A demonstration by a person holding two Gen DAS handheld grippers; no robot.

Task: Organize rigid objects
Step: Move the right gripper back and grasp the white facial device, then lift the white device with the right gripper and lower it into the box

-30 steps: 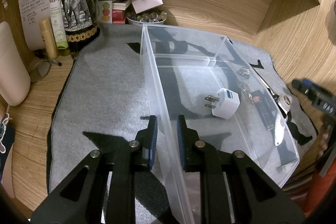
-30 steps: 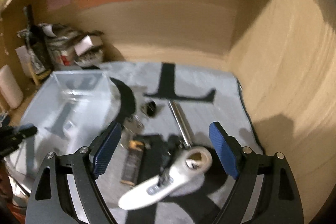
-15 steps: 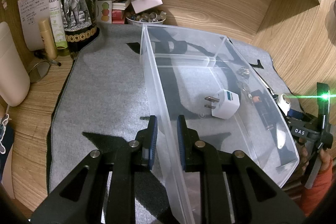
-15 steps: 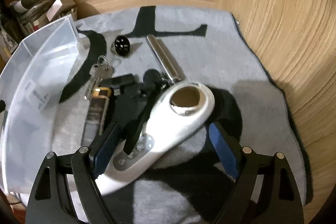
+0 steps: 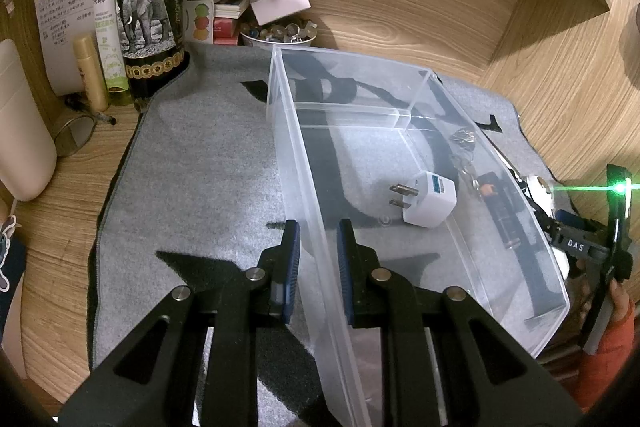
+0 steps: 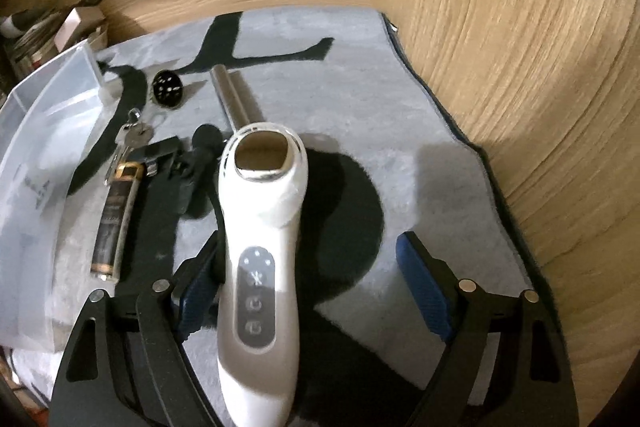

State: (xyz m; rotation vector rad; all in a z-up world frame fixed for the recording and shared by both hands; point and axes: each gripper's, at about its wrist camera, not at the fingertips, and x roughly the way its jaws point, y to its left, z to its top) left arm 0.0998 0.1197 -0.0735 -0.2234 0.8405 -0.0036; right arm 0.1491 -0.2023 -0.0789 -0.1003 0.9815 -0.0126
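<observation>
The white handheld massager with a metal head (image 6: 260, 227) lies on the grey felt mat (image 6: 360, 99) near its right edge, between your right gripper (image 6: 312, 291)'s spread fingers, against the left one. Your left gripper (image 5: 318, 247) pinches the clear plastic bin (image 5: 520, 227)'s left wall; a white plug adapter (image 5: 430, 201) lies inside.

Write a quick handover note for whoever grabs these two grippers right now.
Left gripper: shut on the clear bin's left wall, steadying it.
Right gripper: open, straddling the white handheld device on the grey mat; no grip yet.
Done: white plug adapter in the bin.
Left: device, keys, lighter, metal tube, round black piece.
</observation>
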